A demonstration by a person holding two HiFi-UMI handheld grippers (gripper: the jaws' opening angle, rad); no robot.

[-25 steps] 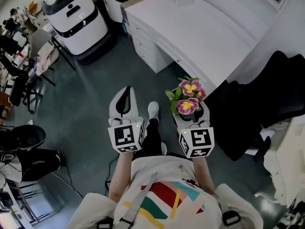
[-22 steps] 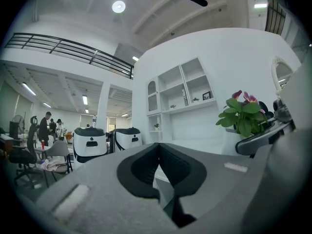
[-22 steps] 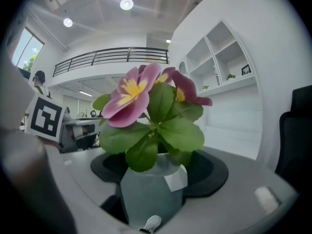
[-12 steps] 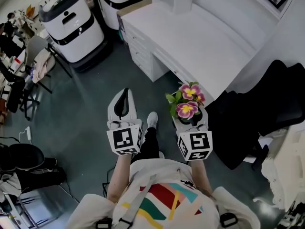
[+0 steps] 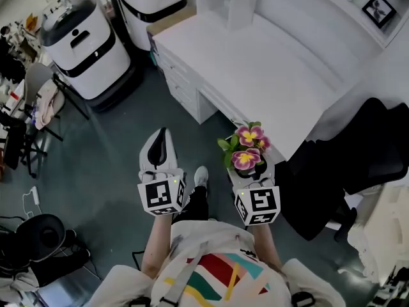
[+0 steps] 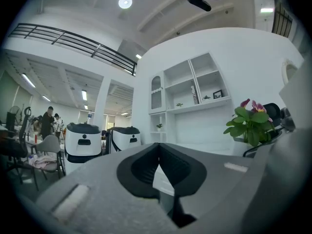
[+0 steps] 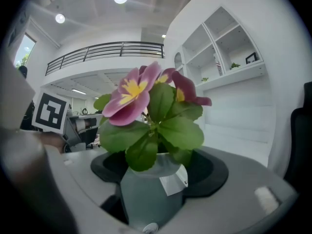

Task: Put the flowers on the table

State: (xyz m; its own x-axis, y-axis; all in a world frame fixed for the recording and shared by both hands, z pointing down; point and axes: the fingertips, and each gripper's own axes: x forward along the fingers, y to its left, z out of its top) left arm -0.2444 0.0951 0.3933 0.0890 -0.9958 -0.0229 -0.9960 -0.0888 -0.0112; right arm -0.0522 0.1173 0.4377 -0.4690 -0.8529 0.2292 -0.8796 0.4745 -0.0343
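Right gripper (image 5: 248,169) pinches the flower pot (image 7: 146,191) near the table (image 5: 275,69). Keep it upright & lower slow (left gripper (image 5: 162,138) pressed together, empty).

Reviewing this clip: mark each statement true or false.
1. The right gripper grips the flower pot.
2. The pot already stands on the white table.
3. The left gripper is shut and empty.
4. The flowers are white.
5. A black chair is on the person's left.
1. True: the right gripper is closed on the flower pot.
2. False: the pot is held in the gripper, not set on the white table.
3. True: the left gripper has its jaws together, nothing between them.
4. False: the flowers are pink-purple with yellow centres.
5. False: the black chair is on the person's right.
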